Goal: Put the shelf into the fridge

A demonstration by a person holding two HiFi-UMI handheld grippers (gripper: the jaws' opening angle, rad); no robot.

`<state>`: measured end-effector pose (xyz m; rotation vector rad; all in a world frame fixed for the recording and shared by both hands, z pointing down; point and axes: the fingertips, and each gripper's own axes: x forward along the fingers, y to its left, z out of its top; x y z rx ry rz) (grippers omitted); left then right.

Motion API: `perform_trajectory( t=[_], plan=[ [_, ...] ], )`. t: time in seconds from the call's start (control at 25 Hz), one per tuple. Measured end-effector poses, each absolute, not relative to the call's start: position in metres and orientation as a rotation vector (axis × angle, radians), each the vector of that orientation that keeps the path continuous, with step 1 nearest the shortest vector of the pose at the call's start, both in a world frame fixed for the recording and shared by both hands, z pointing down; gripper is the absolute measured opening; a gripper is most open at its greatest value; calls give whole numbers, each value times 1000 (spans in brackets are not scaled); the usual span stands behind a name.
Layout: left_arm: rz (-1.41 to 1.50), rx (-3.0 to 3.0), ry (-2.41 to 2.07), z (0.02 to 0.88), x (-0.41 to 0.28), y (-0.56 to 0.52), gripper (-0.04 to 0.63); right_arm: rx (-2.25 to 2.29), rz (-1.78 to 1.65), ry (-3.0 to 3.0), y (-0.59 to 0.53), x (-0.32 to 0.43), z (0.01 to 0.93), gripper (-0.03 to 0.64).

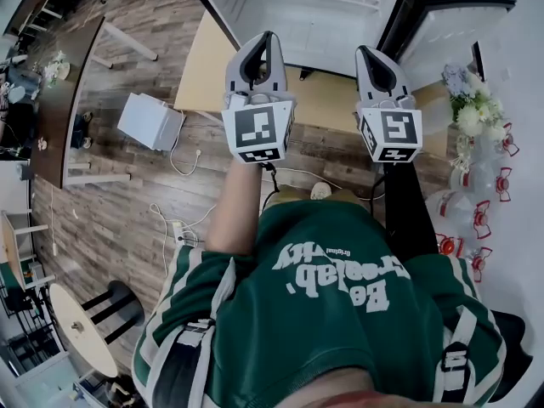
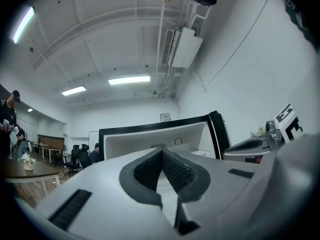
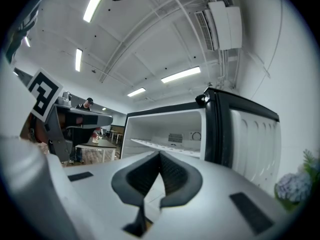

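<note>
Left gripper (image 1: 265,39) and right gripper (image 1: 365,53), both with jaws pressed together on nothing, are held up side by side before the person's chest, pointing at the open fridge (image 3: 150,126), where the white wire shelf (image 3: 166,147) lies inside.

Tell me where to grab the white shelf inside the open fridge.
Probably its front edge, approached through the open front of the fridge: the shelf lies flat across the compartment, walls hemming its sides, so only that edge is exposed.

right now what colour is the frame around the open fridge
The fridge frame is black, round a white inside; clearest in the right gripper view.
</note>
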<state>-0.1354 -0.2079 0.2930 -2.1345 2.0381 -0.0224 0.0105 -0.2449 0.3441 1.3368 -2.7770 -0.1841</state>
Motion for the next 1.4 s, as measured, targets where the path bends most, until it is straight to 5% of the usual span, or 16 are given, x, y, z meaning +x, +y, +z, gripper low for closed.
perform_trajectory(
  t=[1.4],
  plan=[
    [-57, -2133, 2023, 297, -140, -194, 2, 1362, -220, -2772, -236, 6, 341, 3]
  ],
)
